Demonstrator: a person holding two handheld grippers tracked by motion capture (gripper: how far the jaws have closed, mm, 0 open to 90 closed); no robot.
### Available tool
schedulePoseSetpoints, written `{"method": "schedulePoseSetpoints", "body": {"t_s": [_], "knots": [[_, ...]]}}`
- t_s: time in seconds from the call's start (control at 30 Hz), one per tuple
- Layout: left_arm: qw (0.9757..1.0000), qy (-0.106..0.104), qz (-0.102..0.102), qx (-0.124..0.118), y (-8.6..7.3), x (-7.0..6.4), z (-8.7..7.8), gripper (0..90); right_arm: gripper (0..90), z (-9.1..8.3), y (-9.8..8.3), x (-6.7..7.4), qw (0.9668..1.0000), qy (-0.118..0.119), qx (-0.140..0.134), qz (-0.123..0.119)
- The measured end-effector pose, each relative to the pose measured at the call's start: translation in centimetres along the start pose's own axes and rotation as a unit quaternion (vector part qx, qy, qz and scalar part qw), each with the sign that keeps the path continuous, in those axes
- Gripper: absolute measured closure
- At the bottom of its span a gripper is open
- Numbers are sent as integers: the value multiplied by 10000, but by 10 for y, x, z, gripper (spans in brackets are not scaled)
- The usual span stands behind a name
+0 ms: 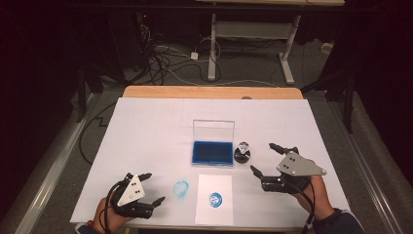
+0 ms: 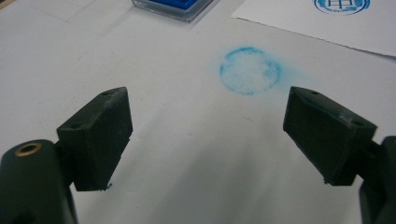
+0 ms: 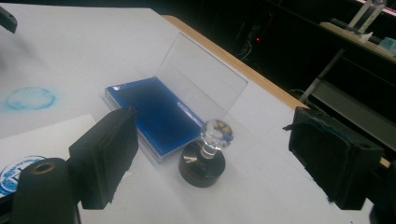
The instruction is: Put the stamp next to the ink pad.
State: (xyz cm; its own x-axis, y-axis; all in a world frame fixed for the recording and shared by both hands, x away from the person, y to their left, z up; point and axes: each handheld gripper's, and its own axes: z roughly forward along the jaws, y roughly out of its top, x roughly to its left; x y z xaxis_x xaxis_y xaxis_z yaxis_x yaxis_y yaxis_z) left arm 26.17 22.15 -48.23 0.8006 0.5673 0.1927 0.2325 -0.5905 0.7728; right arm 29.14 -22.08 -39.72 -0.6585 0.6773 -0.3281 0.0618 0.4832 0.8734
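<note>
A wooden table [image 1: 209, 91] is covered by a white sheet [image 1: 146, 131]. On it, near the middle, lies an open blue ink pad [image 1: 212, 152] with its clear lid upright. A stamp [image 1: 242, 153] stands just right of it. Nearer lies a paper [image 1: 214, 207] bearing a blue print; left of it is a blue smudge [image 1: 181, 189].

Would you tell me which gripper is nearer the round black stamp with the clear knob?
Right gripper flanks the stamp, just right of it; left gripper hovers far off.
</note>
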Motion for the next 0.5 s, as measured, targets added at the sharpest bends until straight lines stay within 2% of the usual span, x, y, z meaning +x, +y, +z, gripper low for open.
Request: {"method": "schedulePoseSetpoints", "body": {"t_s": [0.13, 0.43, 0.5], "knots": [[10000, 10, -2, -6, 0, 0, 0, 149, 161, -4, -3, 0, 9999, -89, 10, -63], [10000, -8, 2, 17, 1, 0, 1, 149, 162, -13, -12, 3, 9999, -114, 19, -33], [10000, -20, 21, 21, 1, 0, 2, 149, 162, -15, -16, 4, 9998, -155, 38, -101]]}}
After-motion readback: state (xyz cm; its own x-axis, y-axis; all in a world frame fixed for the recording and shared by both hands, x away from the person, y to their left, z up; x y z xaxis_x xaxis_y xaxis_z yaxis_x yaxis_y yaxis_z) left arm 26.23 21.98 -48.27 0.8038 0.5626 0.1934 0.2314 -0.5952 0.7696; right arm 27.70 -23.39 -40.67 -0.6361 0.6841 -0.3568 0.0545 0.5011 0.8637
